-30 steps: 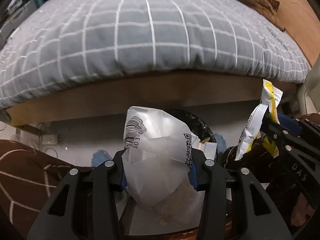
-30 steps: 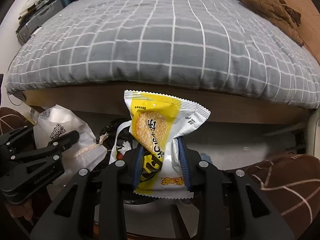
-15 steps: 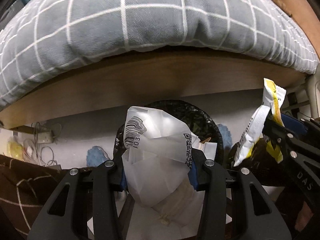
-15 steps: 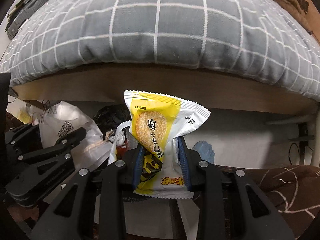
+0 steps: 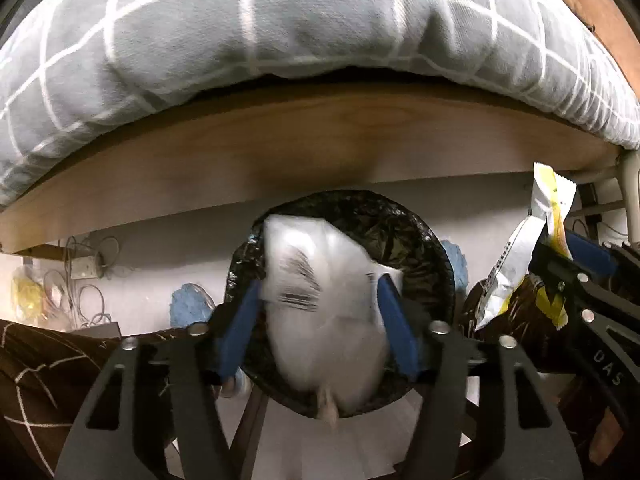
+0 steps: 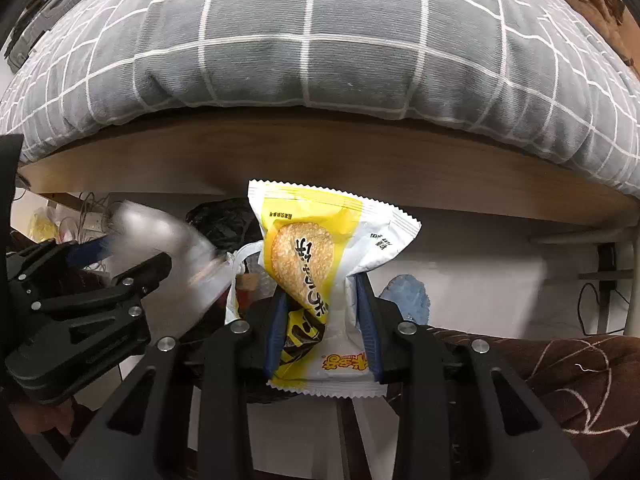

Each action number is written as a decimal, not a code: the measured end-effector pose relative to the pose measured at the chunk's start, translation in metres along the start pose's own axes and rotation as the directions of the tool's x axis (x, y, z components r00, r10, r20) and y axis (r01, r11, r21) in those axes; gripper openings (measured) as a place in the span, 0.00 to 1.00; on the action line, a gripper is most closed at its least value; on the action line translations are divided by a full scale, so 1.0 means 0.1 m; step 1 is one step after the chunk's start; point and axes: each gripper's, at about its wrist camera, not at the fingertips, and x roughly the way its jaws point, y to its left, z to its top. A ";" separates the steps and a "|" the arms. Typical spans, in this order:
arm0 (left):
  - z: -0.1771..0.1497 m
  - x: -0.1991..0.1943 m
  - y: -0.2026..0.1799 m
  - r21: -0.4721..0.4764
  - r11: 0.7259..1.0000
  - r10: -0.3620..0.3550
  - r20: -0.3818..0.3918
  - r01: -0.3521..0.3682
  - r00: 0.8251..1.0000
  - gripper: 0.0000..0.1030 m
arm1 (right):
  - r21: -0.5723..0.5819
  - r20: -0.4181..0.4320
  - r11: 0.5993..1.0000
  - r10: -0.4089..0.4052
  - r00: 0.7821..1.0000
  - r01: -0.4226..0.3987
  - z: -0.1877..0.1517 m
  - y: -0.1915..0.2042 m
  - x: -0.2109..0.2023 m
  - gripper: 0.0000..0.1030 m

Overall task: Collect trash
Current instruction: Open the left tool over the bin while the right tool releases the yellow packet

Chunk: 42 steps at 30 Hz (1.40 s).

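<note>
Dropped: blurry white bag [image 5: 320, 320], left tool [image 5: 318, 316] opening; right tool [image 6: 322, 316] pinches snack packet [image 6: 320, 264].

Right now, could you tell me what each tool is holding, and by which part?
The right tool pinches the yellow snack wrapper near its lower end. The left tool is opening; the white bag between its jaws is slipping toward the black-lined bin.
</note>
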 end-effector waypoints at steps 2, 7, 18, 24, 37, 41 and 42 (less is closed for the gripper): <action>0.00 -0.04 0.03 -0.007 1.000 0.005 0.009 -0.005 1.000 0.65 | -0.006 0.005 1.000 0.003 1.000 -0.003 0.02 0.04 -0.02 0.31; -0.01 -0.22 0.11 -0.006 0.999 0.041 0.061 -0.040 0.997 0.84 | -0.016 0.012 1.000 0.011 1.000 -0.011 0.09 0.18 -0.05 0.31; -0.08 -0.49 0.51 -0.079 0.994 0.084 0.124 -0.074 0.989 0.94 | -0.073 0.020 0.997 0.030 0.999 -0.028 0.12 0.67 -0.05 0.31; -0.14 -0.51 0.65 -0.107 0.991 0.093 0.118 -0.080 0.989 0.94 | -0.100 0.009 0.994 0.041 0.999 -0.040 0.05 0.91 -0.01 0.31; -0.18 -0.51 0.69 -0.102 0.991 0.102 0.121 -0.090 0.987 0.94 | -0.094 0.010 0.995 0.032 0.999 -0.031 0.01 0.90 0.06 0.51; -0.18 -0.51 0.69 -0.104 0.990 0.106 0.121 -0.094 0.987 0.94 | -0.101 0.012 0.995 0.028 1.000 -0.027 0.01 0.84 0.04 0.59; -0.18 -0.51 0.69 -0.103 0.990 0.110 0.121 -0.097 0.987 0.94 | -0.102 0.013 0.994 0.027 1.000 -0.025 0.00 0.83 0.02 0.60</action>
